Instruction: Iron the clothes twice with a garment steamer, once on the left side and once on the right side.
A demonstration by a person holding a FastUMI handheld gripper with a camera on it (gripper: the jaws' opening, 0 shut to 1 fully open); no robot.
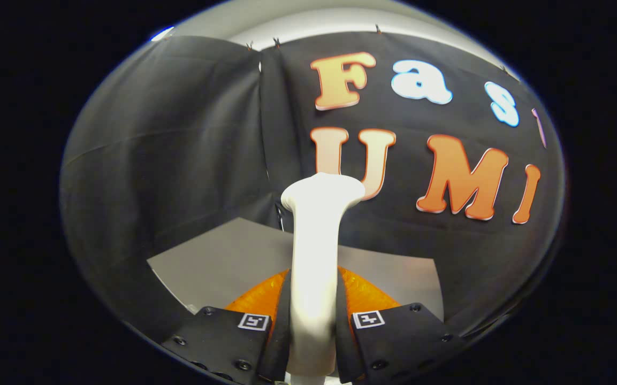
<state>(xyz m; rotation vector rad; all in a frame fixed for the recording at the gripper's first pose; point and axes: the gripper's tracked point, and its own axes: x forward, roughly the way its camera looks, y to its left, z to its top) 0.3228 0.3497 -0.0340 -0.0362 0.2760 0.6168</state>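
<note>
**Steamer in hand, garment out of sight**

The gripper (313, 321) had both fingers pressed against the handle of the garment steamer (316, 256), a smooth, glossy white stem rising between them and flaring into a broad head beyond the tips. Behind the handle lay something orange (364, 294) with a ribbed, shiny surface; whether it was the clothes, I couldn't tell. Further off sat a flat matte grey table (222, 256), and behind it hung the booth's creased black cloth wall (169, 133). I judged the steamer gripped and carried, no pass yet under way. Next, the head would need bringing to the garment's left side.
</note>
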